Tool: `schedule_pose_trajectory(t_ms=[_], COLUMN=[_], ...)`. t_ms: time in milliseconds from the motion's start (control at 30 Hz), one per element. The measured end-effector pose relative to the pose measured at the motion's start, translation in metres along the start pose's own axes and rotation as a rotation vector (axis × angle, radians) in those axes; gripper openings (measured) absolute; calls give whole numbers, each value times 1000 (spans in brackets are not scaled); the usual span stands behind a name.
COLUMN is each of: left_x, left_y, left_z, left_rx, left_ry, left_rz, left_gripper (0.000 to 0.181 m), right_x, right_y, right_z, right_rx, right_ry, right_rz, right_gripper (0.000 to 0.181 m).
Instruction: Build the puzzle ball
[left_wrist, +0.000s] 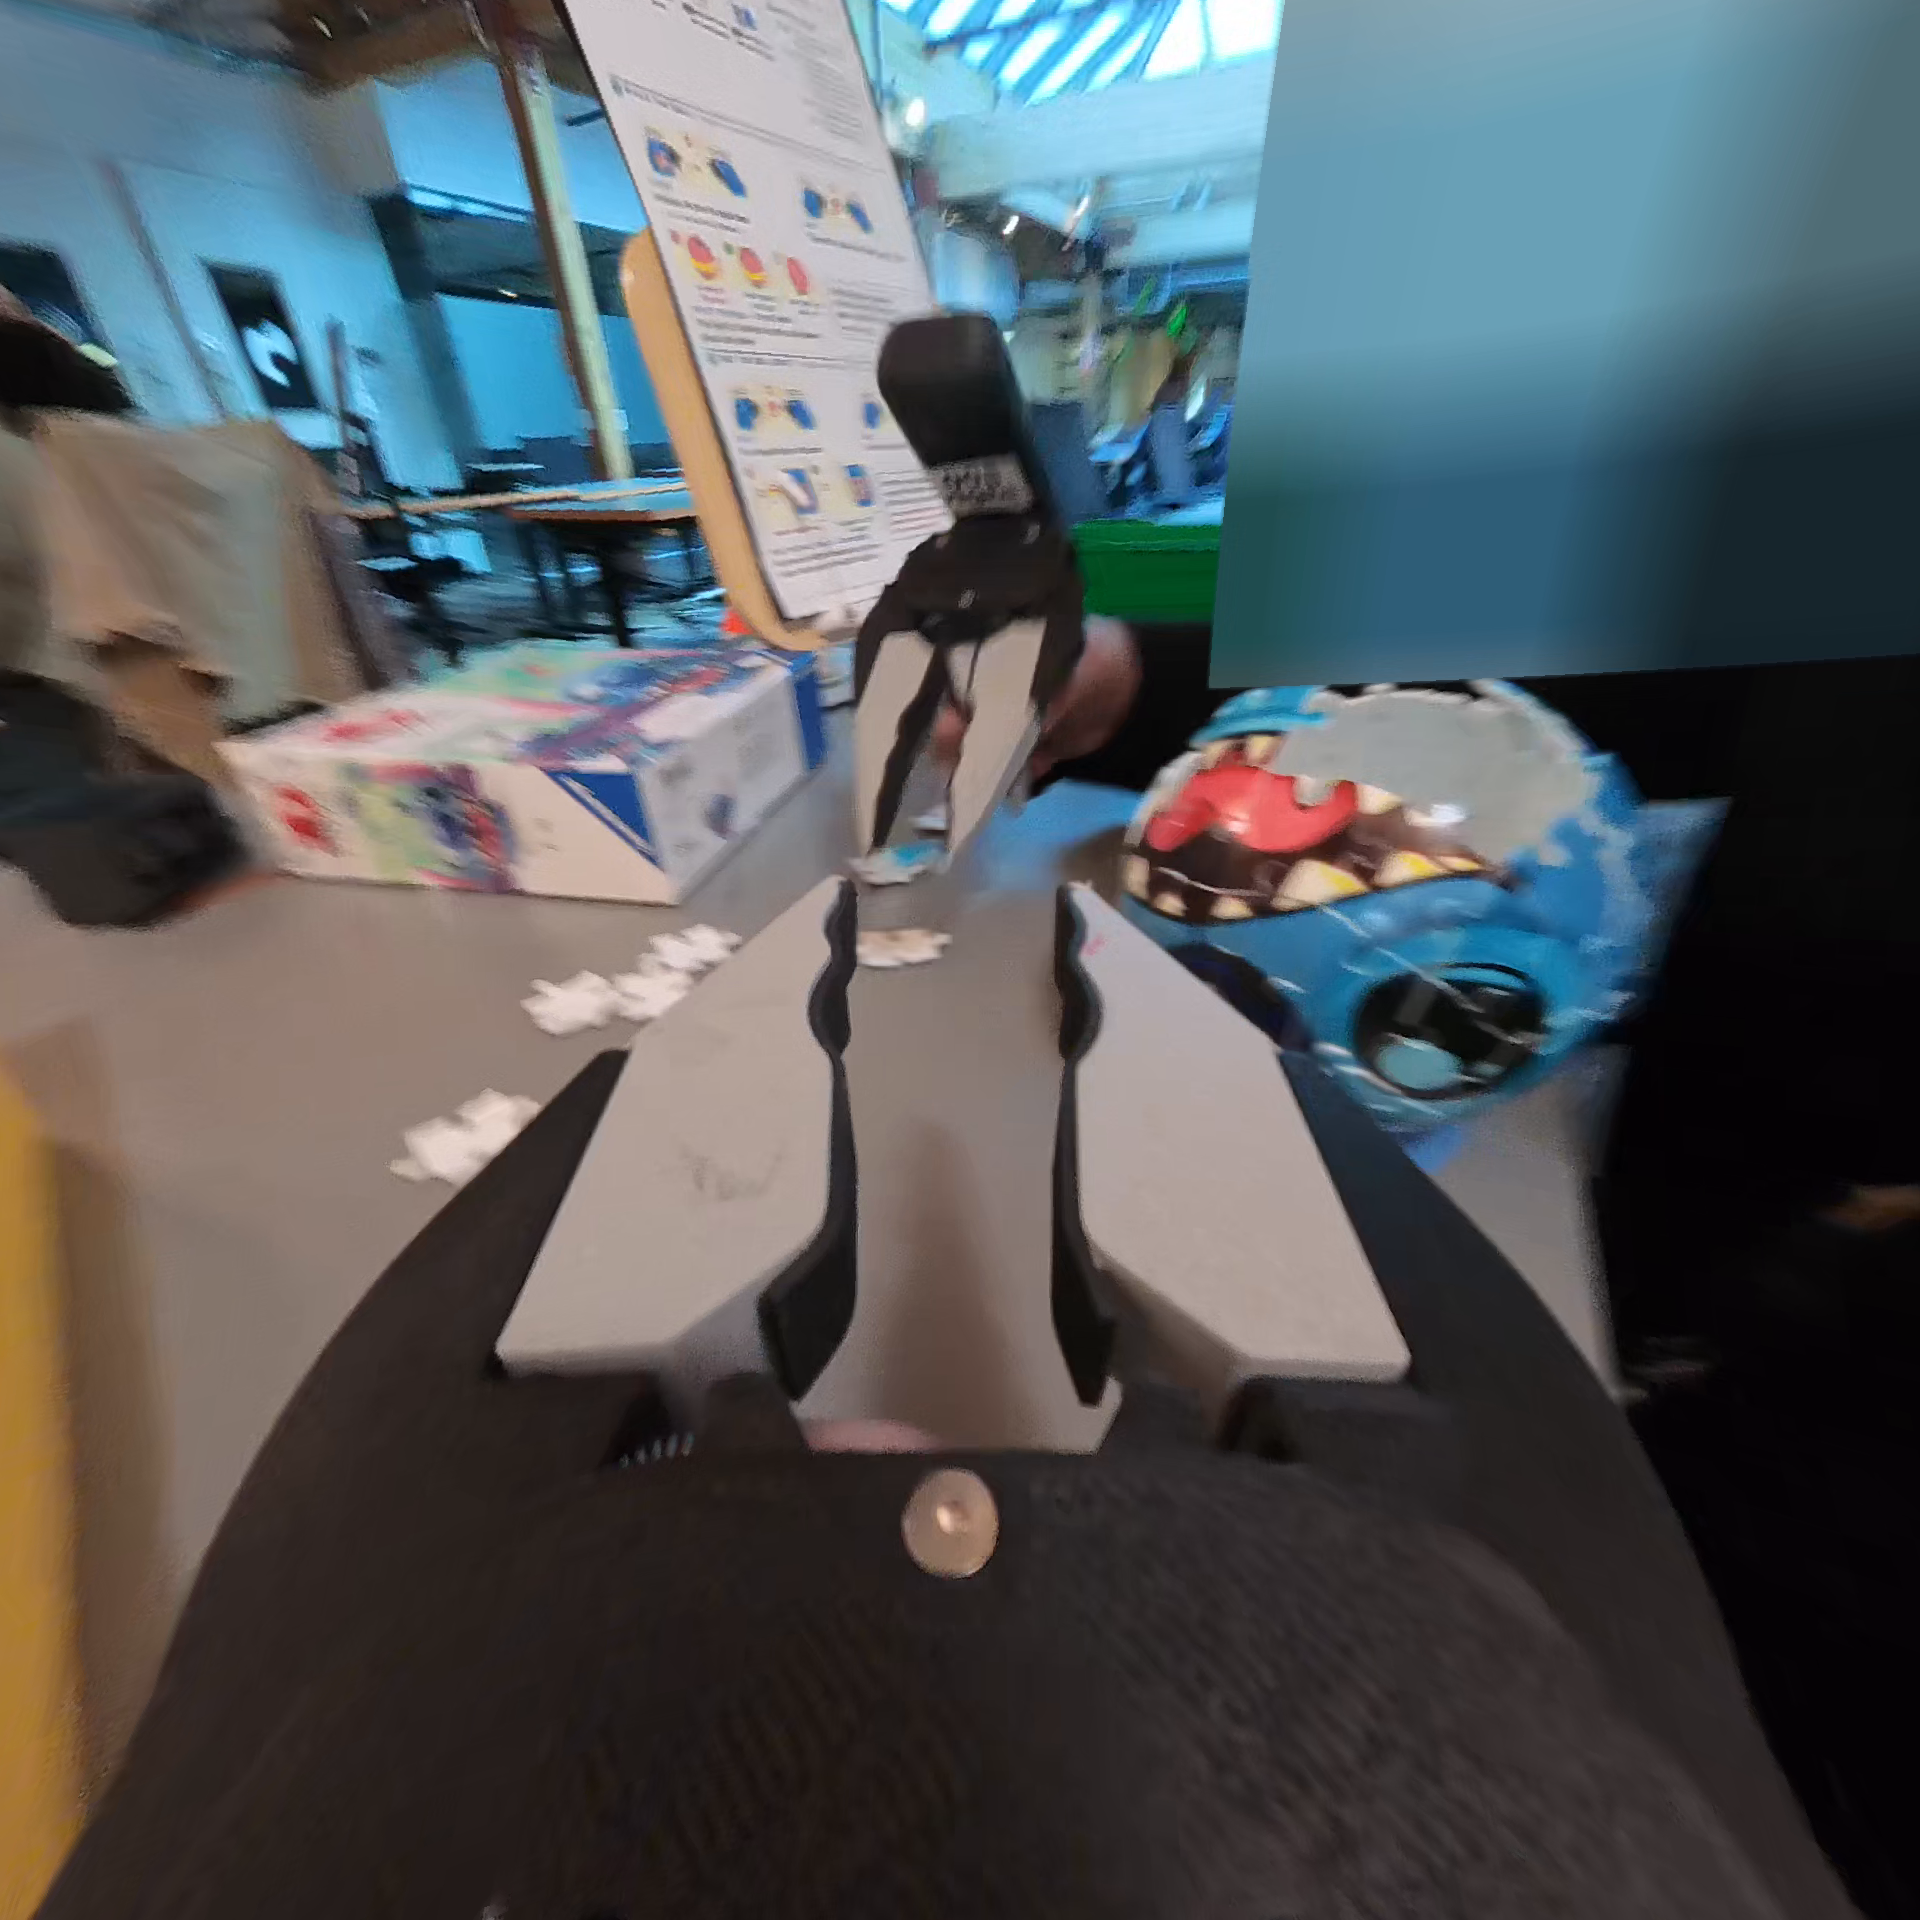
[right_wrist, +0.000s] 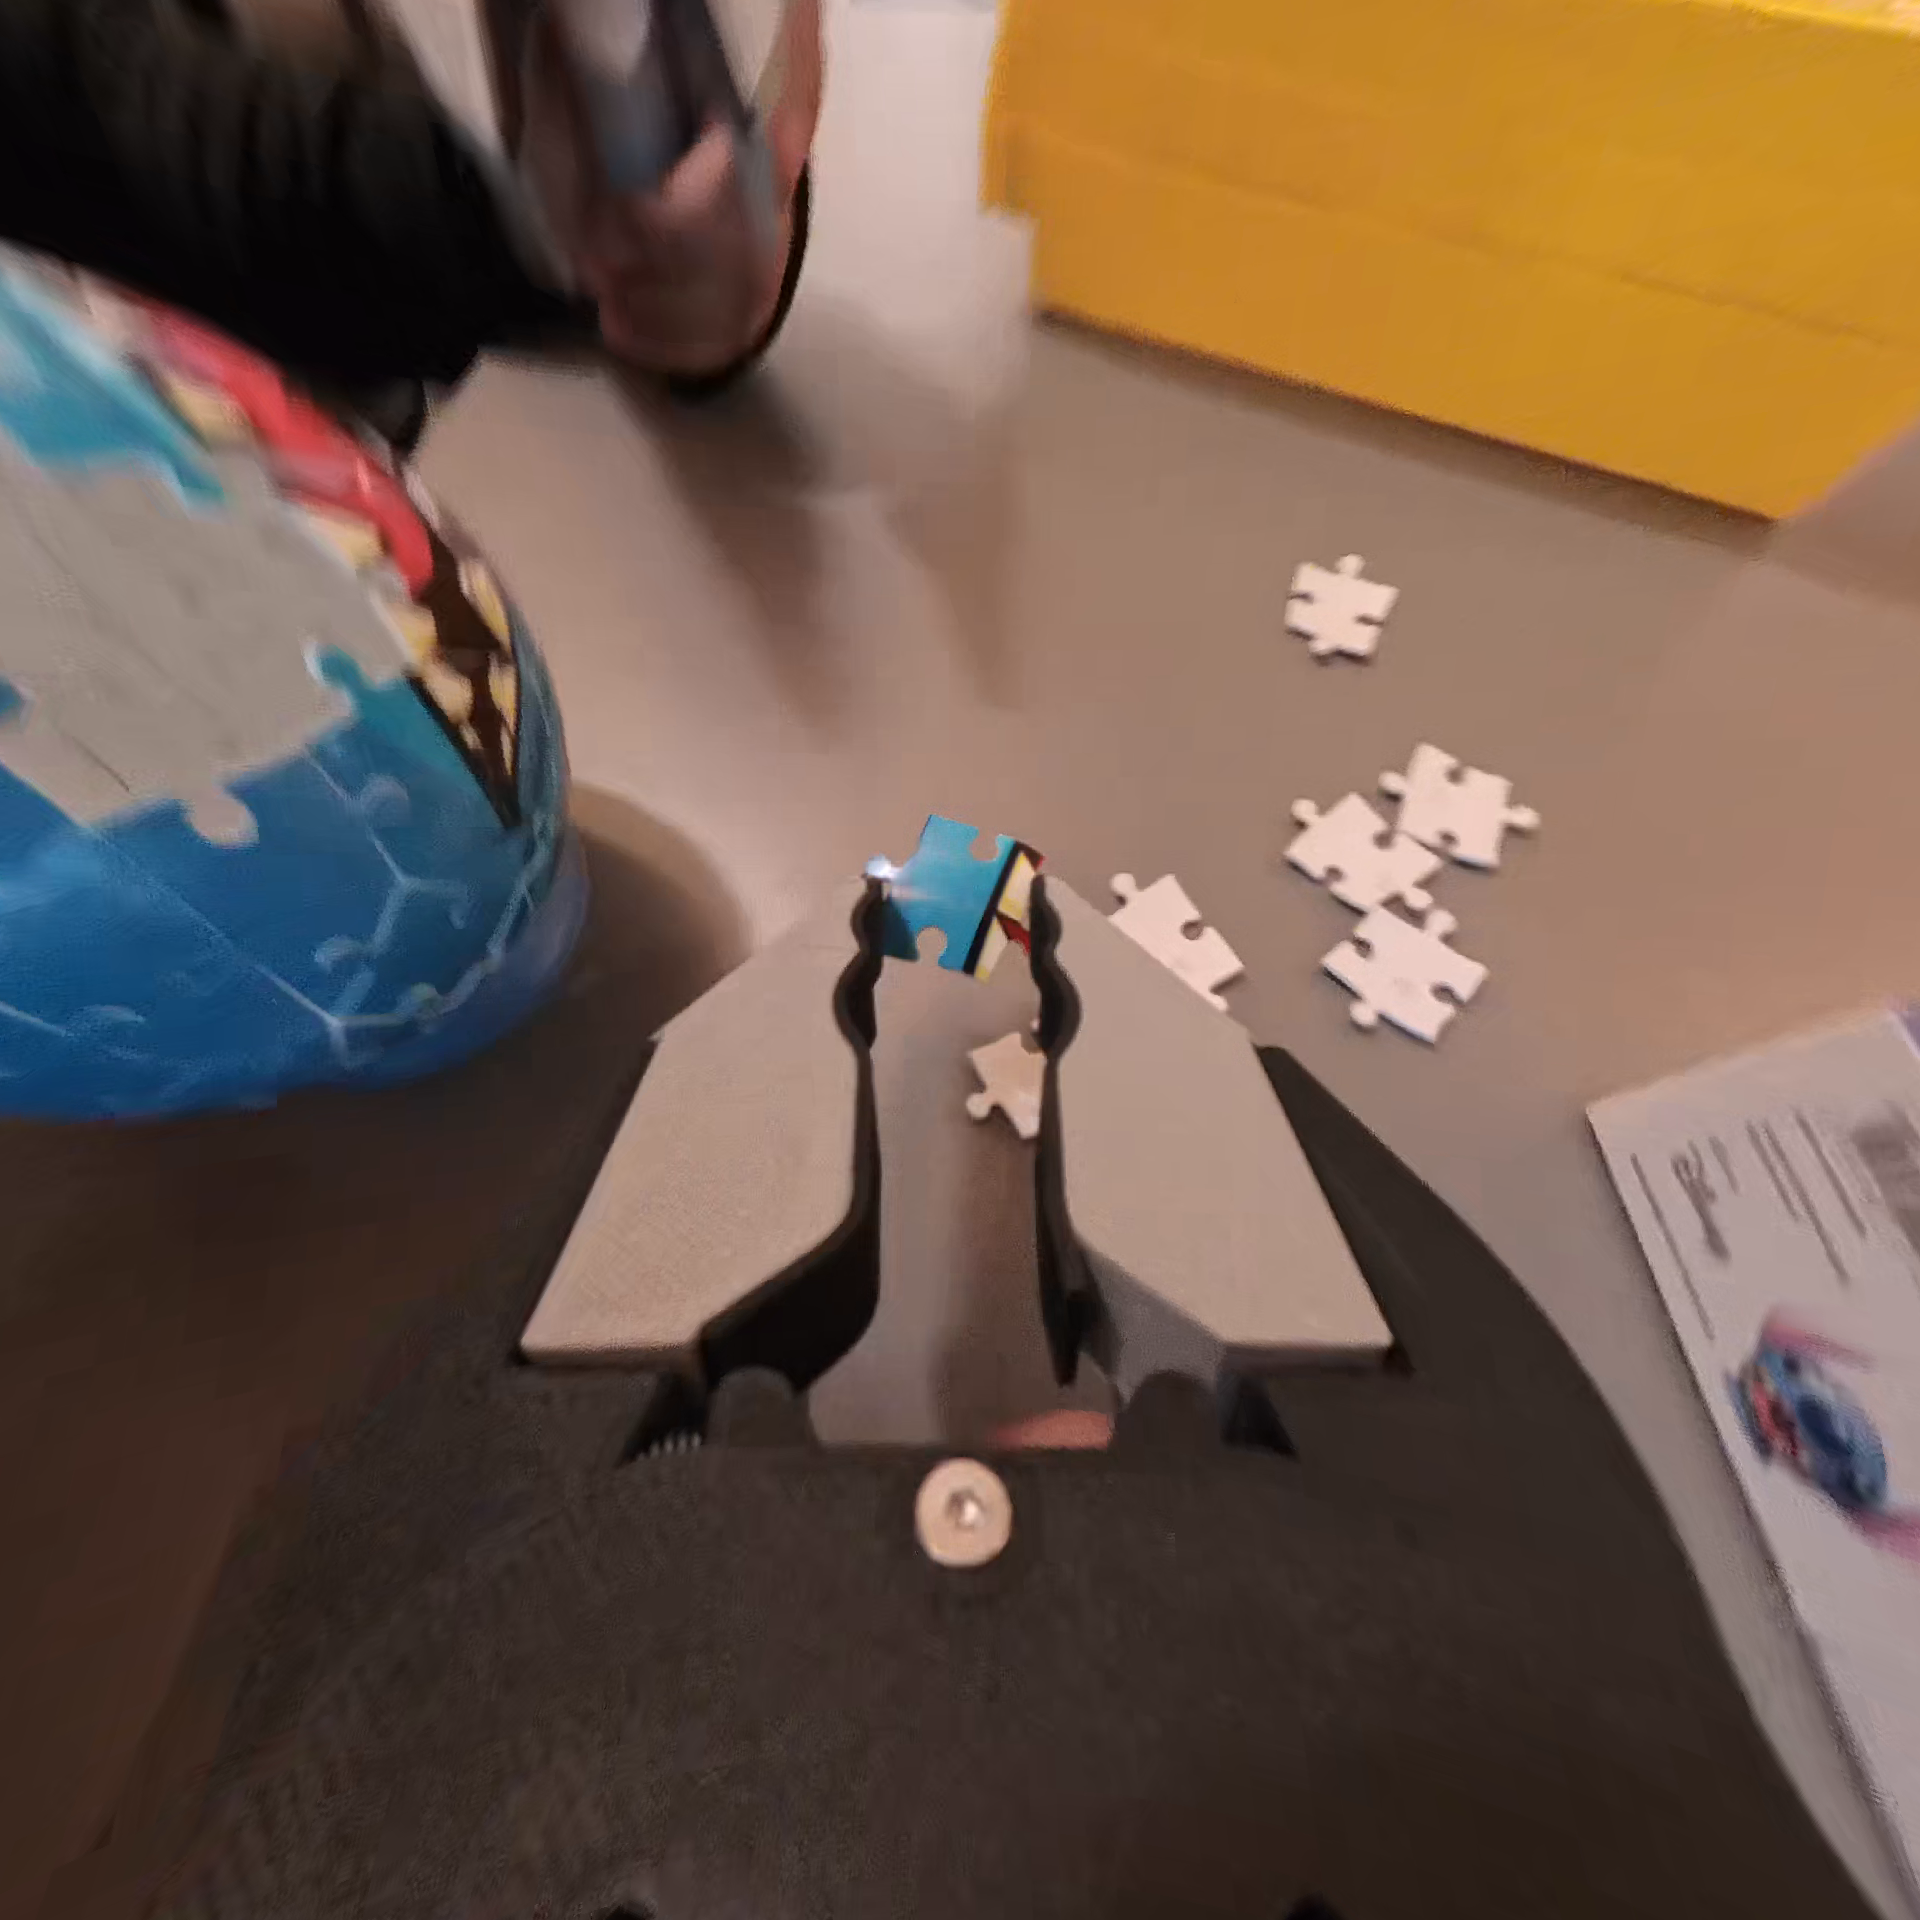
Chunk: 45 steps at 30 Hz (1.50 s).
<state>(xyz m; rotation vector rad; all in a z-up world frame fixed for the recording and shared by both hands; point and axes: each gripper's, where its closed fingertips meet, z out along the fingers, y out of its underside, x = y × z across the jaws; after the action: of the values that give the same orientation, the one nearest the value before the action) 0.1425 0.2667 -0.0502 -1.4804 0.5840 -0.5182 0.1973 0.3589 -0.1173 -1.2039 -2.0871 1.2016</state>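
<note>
Right tongs (right_wrist: 956, 899) grip a blue puzzle piece (right_wrist: 951, 896) by its edges at their tips; the piece has a strip of black, yellow and red along one side and is held just off the desk (right_wrist: 935, 582). Left tongs (left_wrist: 954, 914) are spread apart with nothing between the fingers, hovering above the desk with the ball (left_wrist: 1382, 904) just to their right. That ball is the landmark: a part-built sphere, blue with a red mouth, yellow teeth and a dark eye, with a grey patch on top where pieces are missing. It sits on the desk near the edge. In the right wrist view the ball (right_wrist: 239, 748) fills the left side, and the gripped piece is close beside it but apart from it. Loose pieces (right_wrist: 1392, 862) lie white side up on the desk, on the far side of the right tongs from the ball; one more (right_wrist: 1008, 1083) lies under the tongs' fingers. Beyond the loose pieces stands a yellow box (right_wrist: 1455, 229). A printed sheet (right_wrist: 1787, 1330) lies further out still from the ball. In the left wrist view the right tongs (left_wrist: 914, 847) point down at the desk left of the ball, with a colourful carton (left_wrist: 540, 769) and a propped instruction board (left_wrist: 769, 312) behind them.
</note>
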Motion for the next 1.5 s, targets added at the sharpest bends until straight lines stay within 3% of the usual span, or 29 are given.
schedule_pose_trajectory(t_ms=[167,300,400,533,633,733,833,900,933,1133,1200,1300,1500], left_x=[0,21,42,72,82,69,56,53,51,64,69,74,74], left_y=[-22,-43,-65,-74,-76,-74,-70,-76,-79,-89,-90,-92,-80], left_z=[47,86,98,103,108,115,115,112,111,106,103,97,80], left_rx=[-211,-278,-237,-212,-224,-319,-413,-395,-385,-349,-337,-322,-372], left_ry=[-10,40,71,182,207,154,137,149,143,197,209,206,156], left_rz=[372,577,677,700,667,472,108,-17,-51,-170,-182,-166,-141], left_gripper=[45,52,39,12,0,0,0,0,0,0,0,0,0], right_x=[-2,-37,-61,-84,-90,-80,-66,-71,-76,-100,-101,-102,-106], right_y=[-52,-89,-100,-105,-106,-105,-105,-100,-99,-108,-112,-114,-112], right_z=[-40,-59,-67,-76,-83,-101,-132,-135,-133,-102,-95,-85,-72], right_rx=[214,347,392,433,490,600,735,694,668,501,467,424,390], right_ry=[-32,-180,-281,-355,-397,-413,-282,-156,-104,103,146,180,205], right_rz=[254,358,447,535,617,728,690,608,557,313,273,220,142], right_gripper=[24,24,24,24,24,20,13,8,14,28,23,0,0])
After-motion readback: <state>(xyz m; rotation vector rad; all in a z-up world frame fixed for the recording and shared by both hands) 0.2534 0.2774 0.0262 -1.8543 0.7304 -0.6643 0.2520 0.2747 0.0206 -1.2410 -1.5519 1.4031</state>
